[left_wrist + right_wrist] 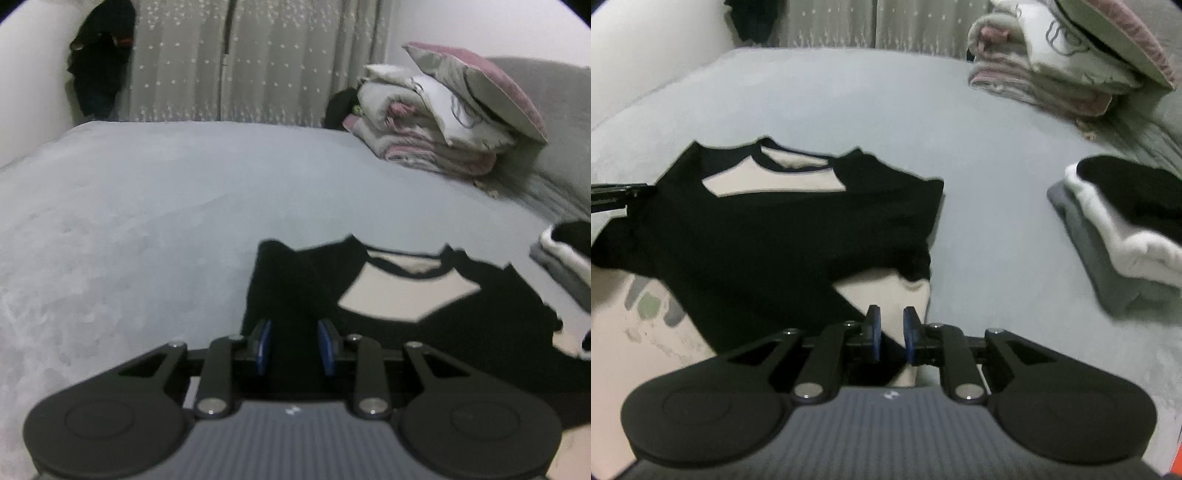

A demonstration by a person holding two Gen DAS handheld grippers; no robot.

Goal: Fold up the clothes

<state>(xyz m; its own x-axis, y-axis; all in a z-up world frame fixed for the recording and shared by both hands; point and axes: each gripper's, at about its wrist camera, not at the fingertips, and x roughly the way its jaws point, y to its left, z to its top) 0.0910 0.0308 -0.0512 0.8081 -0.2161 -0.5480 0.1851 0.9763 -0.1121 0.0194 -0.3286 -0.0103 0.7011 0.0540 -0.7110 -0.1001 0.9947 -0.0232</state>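
Observation:
A cream shirt with black sleeves and collar [783, 229] lies on the grey bed, both sleeves folded in across the chest. It also shows in the left wrist view [406, 295]. My left gripper [294, 332] hovers over the folded left sleeve, jaws apart, nothing between them. Its tip shows at the left edge of the right wrist view [624, 195]. My right gripper [891, 325] is over the shirt's lower right part, jaws a little apart and empty.
A stack of folded clothes [1126, 236] in grey, white and black lies on the bed to the right. Folded quilts and a pillow [443, 122] are piled at the far right. A grey bed sheet [147, 203] stretches to curtains [240, 55] behind.

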